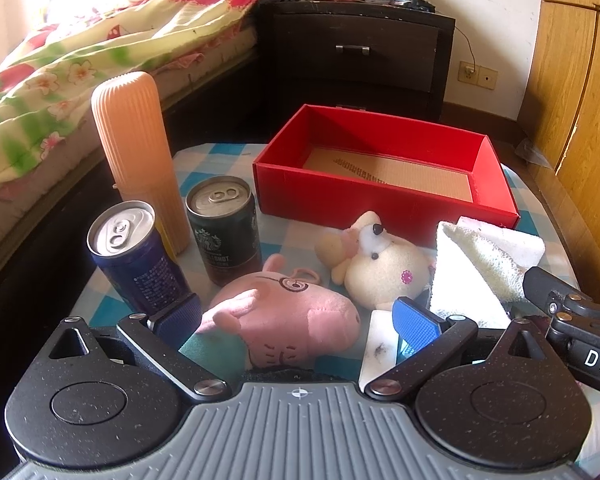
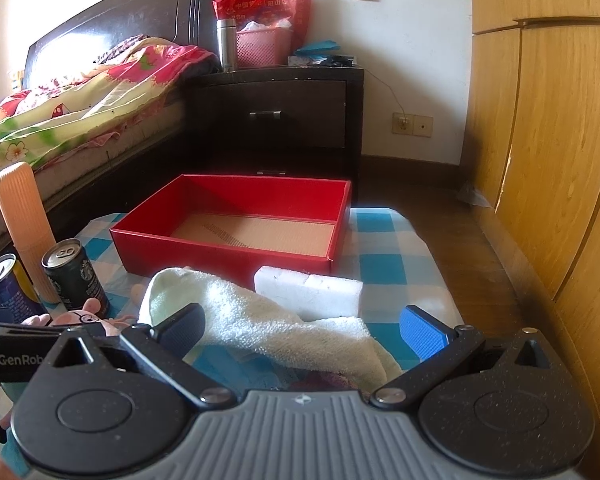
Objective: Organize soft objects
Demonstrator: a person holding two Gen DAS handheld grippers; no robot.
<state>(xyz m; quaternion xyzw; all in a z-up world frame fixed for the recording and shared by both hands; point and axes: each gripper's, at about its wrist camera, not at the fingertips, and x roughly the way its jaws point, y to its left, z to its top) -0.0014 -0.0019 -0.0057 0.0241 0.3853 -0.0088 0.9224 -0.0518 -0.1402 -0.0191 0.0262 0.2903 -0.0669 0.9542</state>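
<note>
A pink pig plush [image 1: 288, 316] lies between the spread blue pads of my left gripper [image 1: 296, 322], which is open around its head without pressing it. Behind it lies a cream plush animal [image 1: 380, 268]. A white towel [image 1: 476, 268] and a white foam block [image 1: 512, 240] lie to the right. In the right wrist view the towel [image 2: 260, 320] stretches between the fingers of my open right gripper [image 2: 304, 330], with the foam block [image 2: 308, 288] behind. An empty red box [image 1: 380, 172] [image 2: 236, 232] stands at the back of the checked cloth.
Two drink cans [image 1: 132, 256] [image 1: 226, 228] and a tall ribbed peach bottle [image 1: 140, 152] stand at the left. A bed [image 2: 72, 112] runs along the left, a dark nightstand [image 2: 276, 116] is behind the box, and a wooden wardrobe [image 2: 548, 120] is on the right.
</note>
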